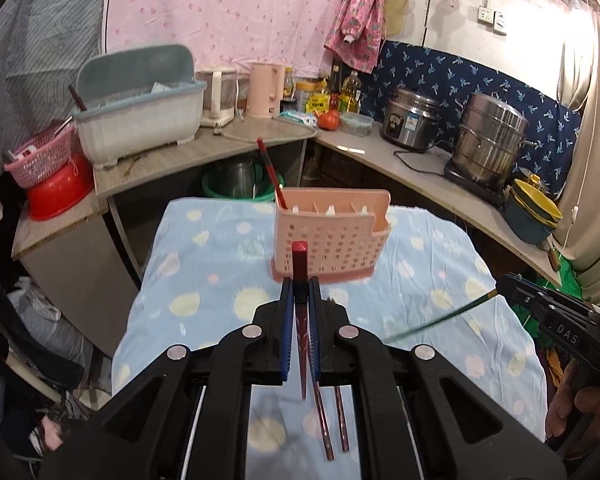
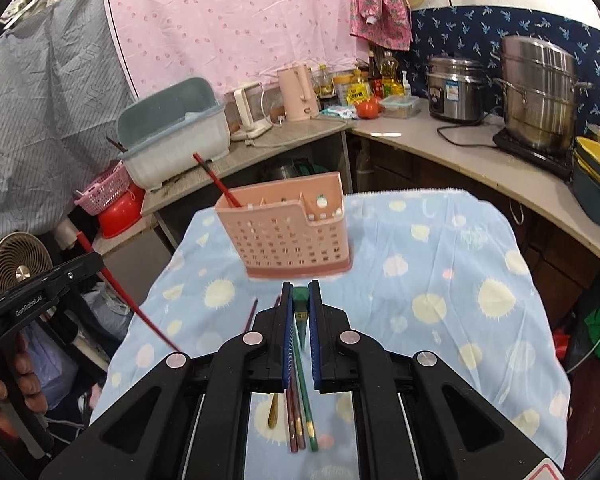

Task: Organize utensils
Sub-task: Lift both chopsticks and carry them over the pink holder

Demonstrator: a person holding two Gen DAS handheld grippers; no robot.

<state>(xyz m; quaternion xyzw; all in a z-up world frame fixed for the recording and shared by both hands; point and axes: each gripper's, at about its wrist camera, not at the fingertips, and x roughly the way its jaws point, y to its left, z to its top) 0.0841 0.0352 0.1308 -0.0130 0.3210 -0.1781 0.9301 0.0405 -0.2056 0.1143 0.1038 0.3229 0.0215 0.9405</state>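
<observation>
On the left, the left tongs (image 1: pixel 300 280) are clamped on a red chopstick (image 1: pixel 299 256), its blunt end poking up between the blades and its thin tip hanging down toward the cloth. In the middle of the tabletop (image 1: pixel 204 280), on the blue spotted cloth, stands the pink holder (image 1: pixel 330 236), a perforated caddy with several compartments. One red chopstick (image 1: pixel 271 172) already leans out of its leftmost compartment, so sorting has begun. The other compartments look empty of long utensils, though small white bits show at the dividers and I cannot tell what they are.

Nearer the person, loose pieces lie on the cloth: two dark red chopsticks (image 2: pixel 294 420) side by side, a green chopstick (image 2: pixel 310 428) just beside them, and what seems to be a small gold spoon (image 2: pixel 273 412) a little to their left. Two thin sticks (image 2: pixel 250 314) lie further left.

On the right, the right tongs (image 2: pixel 300 294) are closed on another green chopstick (image 2: pixel 300 300), held short of the holder.

My guess is the job is early: one piece stowed, two in hand, several waiting.
</observation>
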